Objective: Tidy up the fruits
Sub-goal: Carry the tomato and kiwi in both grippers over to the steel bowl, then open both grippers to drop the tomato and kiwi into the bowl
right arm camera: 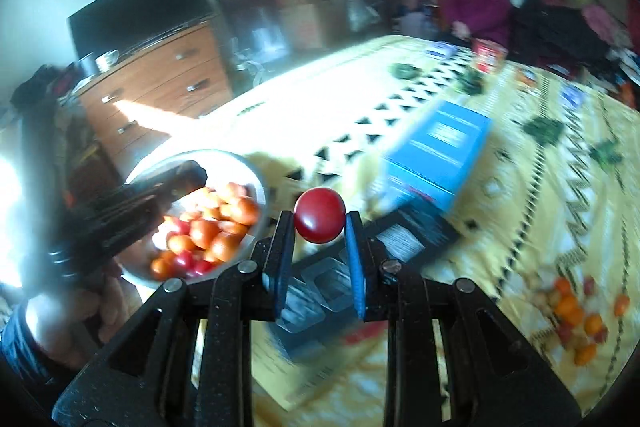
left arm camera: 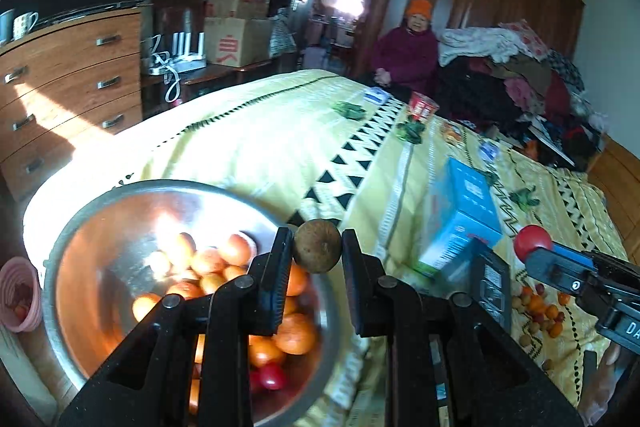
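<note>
My left gripper [left arm camera: 317,247] is shut on a round brown fruit [left arm camera: 317,246], held above the right rim of a steel bowl [left arm camera: 80,227] full of small orange and red fruits [left arm camera: 296,335]. My right gripper [right arm camera: 320,223] is shut on a red cherry tomato [right arm camera: 319,214] and holds it above the bed, right of the same bowl [right arm camera: 256,171]. The right gripper also shows in the left wrist view [left arm camera: 532,247] with the tomato [left arm camera: 532,242]. A loose pile of small fruits [right arm camera: 576,311] lies on the yellow bedspread [right arm camera: 520,227] at the right.
A blue box [right arm camera: 436,155] lies on the bed ahead, a dark tray [right arm camera: 408,239] before it. A pink basket [left arm camera: 18,295] sits left of the bowl. A red cup [left arm camera: 422,107], small packets, a clothes pile and a seated person [left arm camera: 408,51] are at the far end. A wooden dresser [left arm camera: 68,87] stands left.
</note>
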Motion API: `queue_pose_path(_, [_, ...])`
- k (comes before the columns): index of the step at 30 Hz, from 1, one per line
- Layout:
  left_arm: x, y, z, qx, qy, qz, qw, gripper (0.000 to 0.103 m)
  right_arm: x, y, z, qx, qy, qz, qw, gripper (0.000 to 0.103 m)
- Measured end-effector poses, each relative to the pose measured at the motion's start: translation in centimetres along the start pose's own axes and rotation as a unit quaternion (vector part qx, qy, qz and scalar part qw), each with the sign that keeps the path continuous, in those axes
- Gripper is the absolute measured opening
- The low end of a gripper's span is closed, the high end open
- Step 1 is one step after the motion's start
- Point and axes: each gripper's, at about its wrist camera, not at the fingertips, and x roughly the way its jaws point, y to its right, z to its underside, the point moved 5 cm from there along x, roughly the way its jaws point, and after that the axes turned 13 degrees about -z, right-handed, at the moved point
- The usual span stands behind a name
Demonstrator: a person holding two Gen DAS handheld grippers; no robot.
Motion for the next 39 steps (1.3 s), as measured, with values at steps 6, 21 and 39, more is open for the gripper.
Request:
queue_pose_path(6, [2.0, -8.6, 0.1, -0.065, -0.021, -0.046, 0.9966, 0.025, 6.9, -4.8, -1.8, -0.019, -0.042, -0.068, 0.997, 0.026])
queue_pose_path(21, [3.8, -13.2, 2.3, -0.093, -0.051, -0.067, 0.9921, 0.025, 12.9, -8.0, -0.6, -0.020, -0.108, -0.103, 0.989, 0.028])
queue_pose_path(39, [0.1, -8.8, 0.4, -0.101, -0.001, -0.040, 0.9941, 0.073, 0.4, -5.2, 5.9, -0.021, 0.001, -0.035, 0.999, 0.068])
